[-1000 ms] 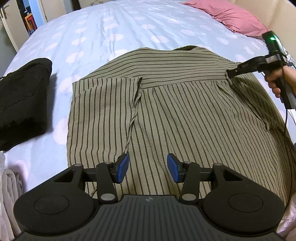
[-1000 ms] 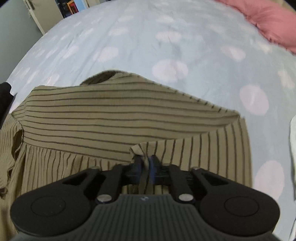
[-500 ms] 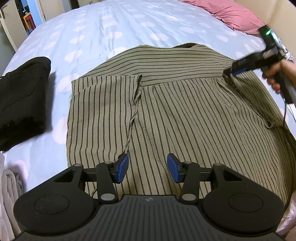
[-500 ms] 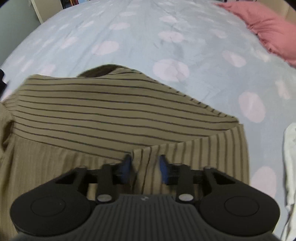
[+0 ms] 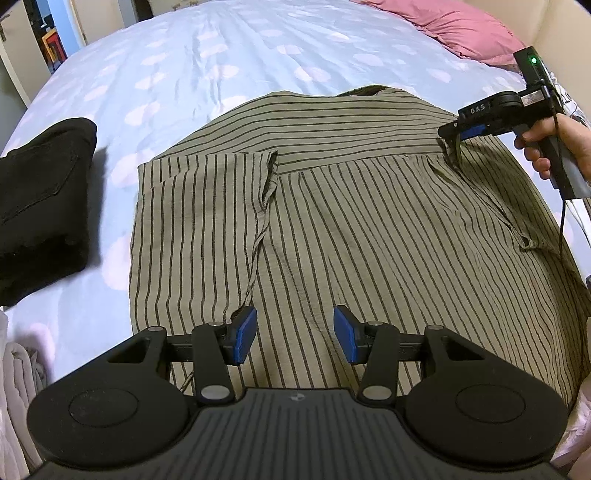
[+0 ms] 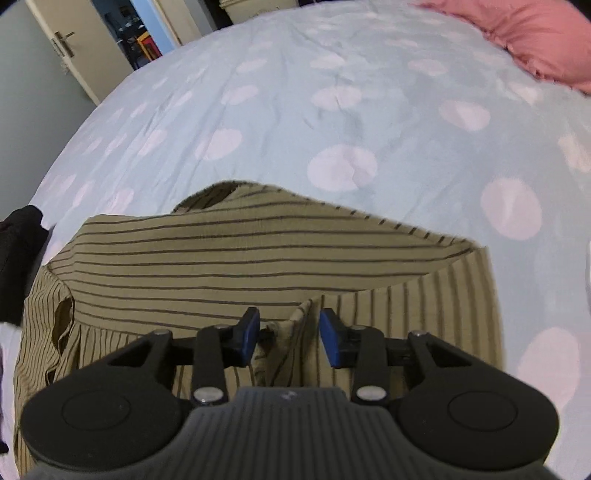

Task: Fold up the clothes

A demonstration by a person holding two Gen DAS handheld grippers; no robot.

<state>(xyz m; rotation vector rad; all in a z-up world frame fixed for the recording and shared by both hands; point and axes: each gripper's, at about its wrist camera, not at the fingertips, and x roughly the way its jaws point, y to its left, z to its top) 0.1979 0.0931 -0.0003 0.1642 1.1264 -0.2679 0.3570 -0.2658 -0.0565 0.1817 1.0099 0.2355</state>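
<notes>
The left claw (image 5: 294, 336) hangs just over the near part of the shirt (image 5: 369, 229), its blue pads (image 5: 243, 334) well apart with only flat cloth showing between them; it holds nothing. The thin edge of the folded-in left sleeve (image 5: 207, 206) runs down to just beside the left pad, though whether it touches the pad cannot be told. The shirt, olive with dark stripes, lies spread on the bed (image 5: 229, 62), near and middle in the left wrist view, its collar end pointing far. Its left side is folded over onto the body, leaving a straight left edge; its right side spreads out wider, with a loose fold running down toward the near right. To the left of the shirt, well apart from it, sits a folded black garment (image 5: 37, 199) on the sheet. At the near left edge some pale cloth (image 5: 18, 387) is bunched. Farther along the shirt's right shoulder, the right claw (image 6: 289, 332) is opening; a small raised peak of the striped cloth stands between its pads (image 6: 332, 341), which no longer press on it. In the left wrist view the same right claw (image 5: 456, 144) shows tipped down at the shoulder seam, gripped by a hand (image 5: 554, 144) at the right edge, a dark cable trailing down from it. Beyond the shirt the pale blue sheet with lighter spots stretches far, a pink pillow (image 5: 465, 29) lies at the far right, and a door (image 6: 70, 48) stands at the far left.
</notes>
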